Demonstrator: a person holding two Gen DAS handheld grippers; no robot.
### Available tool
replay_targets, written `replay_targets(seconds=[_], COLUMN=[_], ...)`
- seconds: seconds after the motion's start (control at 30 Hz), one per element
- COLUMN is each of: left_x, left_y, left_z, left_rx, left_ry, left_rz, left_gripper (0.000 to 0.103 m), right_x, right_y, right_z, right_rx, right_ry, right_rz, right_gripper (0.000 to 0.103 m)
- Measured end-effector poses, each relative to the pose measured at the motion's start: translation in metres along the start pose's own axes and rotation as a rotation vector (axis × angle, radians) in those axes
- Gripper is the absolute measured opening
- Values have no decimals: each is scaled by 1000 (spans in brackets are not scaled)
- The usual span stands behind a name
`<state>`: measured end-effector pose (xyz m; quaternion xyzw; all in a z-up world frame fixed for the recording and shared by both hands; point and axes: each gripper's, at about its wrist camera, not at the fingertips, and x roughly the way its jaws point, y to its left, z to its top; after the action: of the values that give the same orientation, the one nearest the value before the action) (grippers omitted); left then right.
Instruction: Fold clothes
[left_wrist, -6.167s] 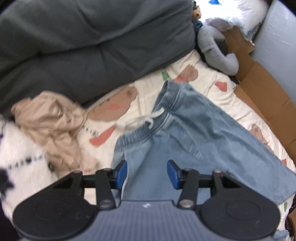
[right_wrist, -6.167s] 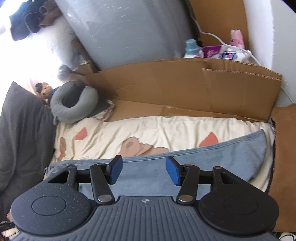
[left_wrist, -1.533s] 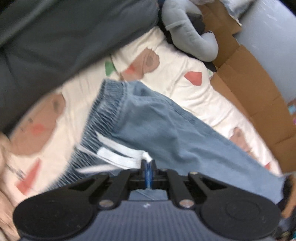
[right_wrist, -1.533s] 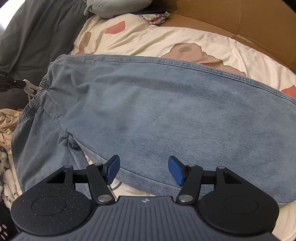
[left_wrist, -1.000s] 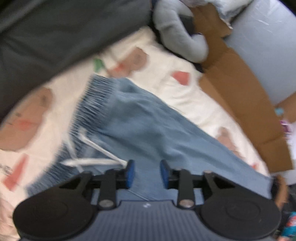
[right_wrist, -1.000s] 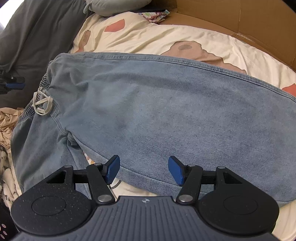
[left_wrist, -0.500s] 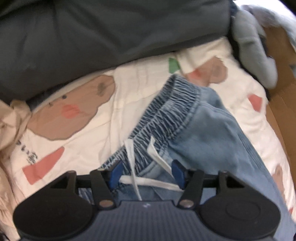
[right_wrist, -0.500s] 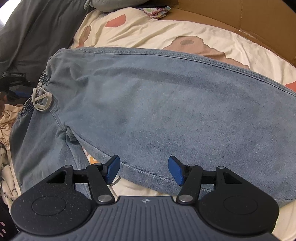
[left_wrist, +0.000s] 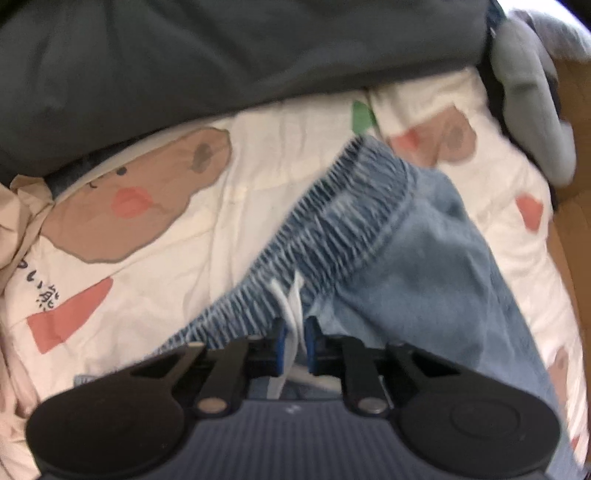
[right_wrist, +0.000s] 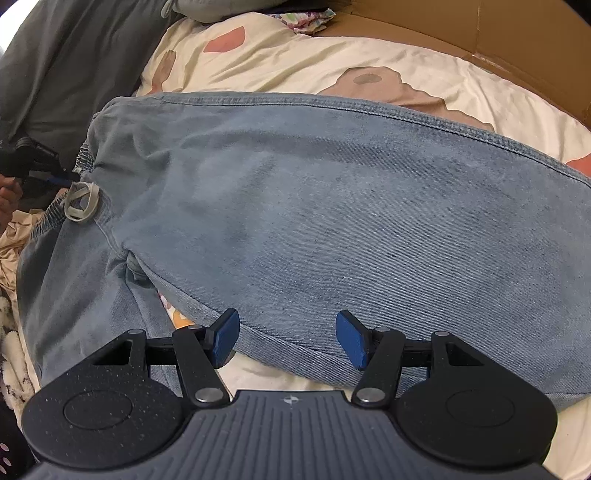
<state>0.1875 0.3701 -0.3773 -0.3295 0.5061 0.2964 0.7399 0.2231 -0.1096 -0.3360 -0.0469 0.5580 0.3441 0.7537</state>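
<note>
- Two hand-held grippers work one pair of jeans (right_wrist: 332, 206), which lies flat on the bed sheet (right_wrist: 332, 62) with one leg folded over the other; its long axis runs from the waistband (left_wrist: 332, 229) at the left of the right wrist view to the leg ends off the right edge.
- The left hand-held gripper (left_wrist: 294, 343) sits right at the waistband, pointing steeply down. Its jaws have just been closing and now stand almost together, pinching the white drawstring (left_wrist: 291, 306) between the blue pads; whether denim is caught with it cannot be told from the blurred view.
- The right hand-held gripper (right_wrist: 288, 339) hovers over the near edge of the upper leg, about mid-thigh, jaws spread wide with nothing between them; the denim hem runs just beyond the fingertips.
- So the left one is nearer the waist end and the right one nearer the middle of the legs; the leg ends lie further off to the right one's right.
- My judgement: the next fold turns on that long axis. Either the waist is carried towards the leg ends, or the right one shifts along the leg to bring the ends back.
- A risk: a pull on the drawstring alone may slide the cord out rather than lift the waist.
</note>
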Motion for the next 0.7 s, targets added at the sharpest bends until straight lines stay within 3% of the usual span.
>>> replay_targets(seconds=[0.1, 0.37, 0.5, 0.53, 0.63, 0.7], left_x=[-8, -28, -31, -31, -32, -32], left_y=[-1, -10, -15, -15, -11, -9], left_z=[-13, -52, -63, -62, -48, -38], left_rx=[31, 122, 157, 155, 132, 120], left_ry=[15, 34, 31, 21, -26, -61], left_rz=[-10, -106, -118, -103, -35, -25], left_gripper=[3, 0, 1, 7, 39, 40], right_x=[-2, -4, -6, -7, -8, -6], right_y=[-1, -2, -4, -5, -7, -8], right_z=[2, 2, 3, 3, 3, 2], right_rx=[4, 7, 14, 16, 19, 20], right_ry=[-8, -15, -23, -27, -28, -25], right_rz=[2, 5, 3, 4, 5, 4], right_gripper=[65, 65, 65, 65, 65, 65])
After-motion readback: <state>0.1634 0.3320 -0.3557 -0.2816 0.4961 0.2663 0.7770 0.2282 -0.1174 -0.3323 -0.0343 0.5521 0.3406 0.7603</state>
